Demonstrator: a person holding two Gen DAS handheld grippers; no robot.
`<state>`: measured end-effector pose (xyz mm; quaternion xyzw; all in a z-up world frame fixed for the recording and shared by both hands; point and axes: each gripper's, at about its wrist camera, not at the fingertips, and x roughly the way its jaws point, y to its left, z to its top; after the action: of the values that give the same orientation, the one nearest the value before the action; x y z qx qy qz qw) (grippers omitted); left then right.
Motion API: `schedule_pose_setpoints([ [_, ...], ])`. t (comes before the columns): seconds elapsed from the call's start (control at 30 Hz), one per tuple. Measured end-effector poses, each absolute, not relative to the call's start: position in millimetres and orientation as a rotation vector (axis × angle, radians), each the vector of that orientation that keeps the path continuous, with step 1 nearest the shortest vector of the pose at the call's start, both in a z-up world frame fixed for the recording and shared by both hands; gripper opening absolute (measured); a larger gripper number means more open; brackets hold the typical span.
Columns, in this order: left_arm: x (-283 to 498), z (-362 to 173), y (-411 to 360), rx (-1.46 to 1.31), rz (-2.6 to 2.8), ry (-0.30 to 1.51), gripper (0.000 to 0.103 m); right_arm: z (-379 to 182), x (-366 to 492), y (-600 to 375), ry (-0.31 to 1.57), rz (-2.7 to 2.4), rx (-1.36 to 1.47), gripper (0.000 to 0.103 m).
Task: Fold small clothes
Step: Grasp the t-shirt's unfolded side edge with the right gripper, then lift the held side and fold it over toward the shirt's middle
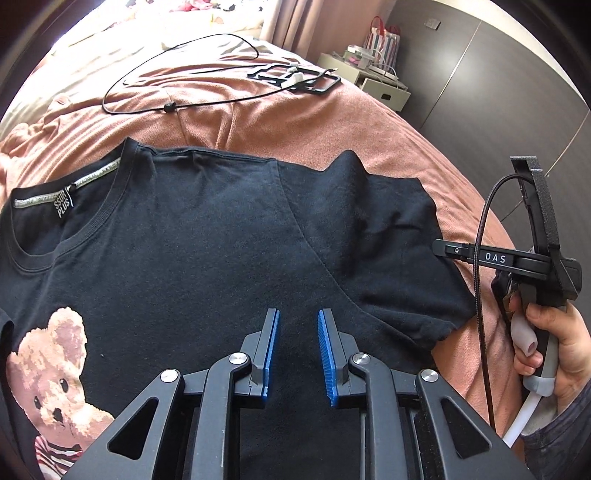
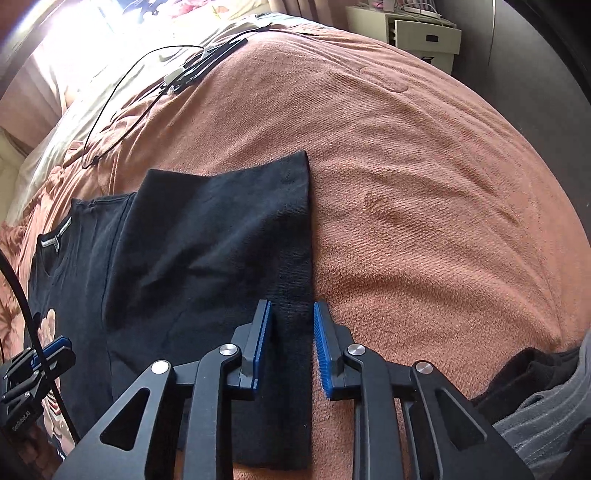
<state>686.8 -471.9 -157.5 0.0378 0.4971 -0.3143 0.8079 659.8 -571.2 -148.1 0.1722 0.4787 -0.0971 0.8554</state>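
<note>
A salmon bedspread (image 2: 424, 192) is covering the bed; a cabinet (image 2: 424, 35) is standing beyond. The black T-shirt (image 1: 207, 240) is lying under the left gripper (image 1: 298, 354), jaws parted, nothing pinched. The right gripper (image 2: 291, 350) is straddling the sleeve hem (image 2: 295, 258), pads apart. The bear print (image 1: 51, 373) is running out of frame.

Left gripper (image 1: 298, 354) jaws parted over black T-shirt (image 1: 207, 236), pink bedspread (image 1: 295, 125).

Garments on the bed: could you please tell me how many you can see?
1: a black T-shirt with a teddy-bear print, spread flat on the pink bedspread. Others may lie hidden outside these views.
</note>
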Motion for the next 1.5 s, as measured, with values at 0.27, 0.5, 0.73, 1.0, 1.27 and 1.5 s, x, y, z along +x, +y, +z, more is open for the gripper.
schedule_pose_setpoints([
  [0.27,686,-168,-477,0.098,-0.685,1.09,0.017,-146,656,-577,0.96,-0.162,0.386,0.003],
  [0.5,682,-167,-485,0.113,-0.715,1.083,0.012,-102,643,-559,0.881,-0.127,0.345,0.003],
  [0.73,683,-171,-495,0.088,-0.735,1.114,0.012,-63,627,-538,0.82,-0.057,0.335,0.003],
  [1.0,683,-170,-487,0.072,-0.72,1.144,0.012,-34,612,-512,0.777,0.057,0.346,0.003],
  [1.27,698,-142,-435,0.067,-0.596,1.118,0.012,-31,615,-487,0.779,0.165,0.371,0.003],
  [1.5,706,-122,-379,0.039,-0.475,1.118,0.012,-45,631,-468,0.813,0.244,0.387,0.003],
])
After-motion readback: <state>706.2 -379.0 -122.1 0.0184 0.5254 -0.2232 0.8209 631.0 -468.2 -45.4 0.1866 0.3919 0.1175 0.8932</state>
